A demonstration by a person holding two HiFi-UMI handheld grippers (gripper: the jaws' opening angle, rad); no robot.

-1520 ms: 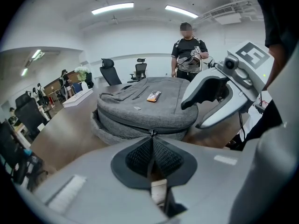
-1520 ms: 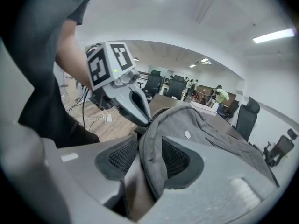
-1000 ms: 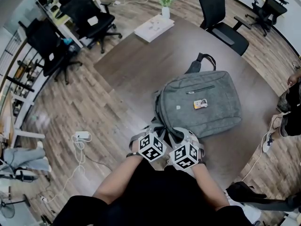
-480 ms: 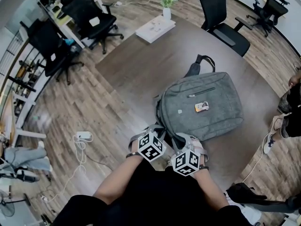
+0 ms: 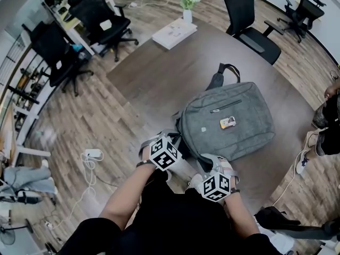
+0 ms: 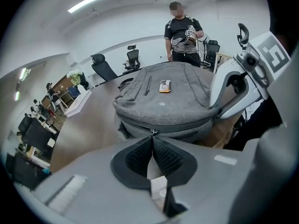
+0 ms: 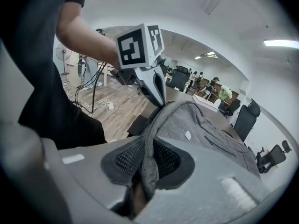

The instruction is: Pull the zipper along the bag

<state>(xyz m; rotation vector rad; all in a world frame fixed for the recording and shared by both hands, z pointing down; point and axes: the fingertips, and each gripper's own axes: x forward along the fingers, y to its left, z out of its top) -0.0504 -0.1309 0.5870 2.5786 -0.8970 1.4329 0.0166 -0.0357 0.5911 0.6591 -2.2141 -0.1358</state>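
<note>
Fingers (image 6: pixel 136 157) of the left gripper (image 6: pixel 152 141) are clenched on the zipper pull (image 6: pixel 152 132) at the bag's (image 5: pixel 249 126) near corner. Those of the right gripper (image 7: pixel 148 148) are clamped on a fold of its cloth, just right of them. Both grippers are held at the table (image 5: pixel 159 73) edge. Bare tabletop is seen beyond the bag, and a person (image 6: pixel 183 36) is seen standing past it.

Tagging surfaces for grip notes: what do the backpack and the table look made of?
Backpack: grey woven fabric, matte; heathered flecks, soft folds. Table: likely wood or laminate, dark brown, smooth; faint sheen, grain unclear.
</note>
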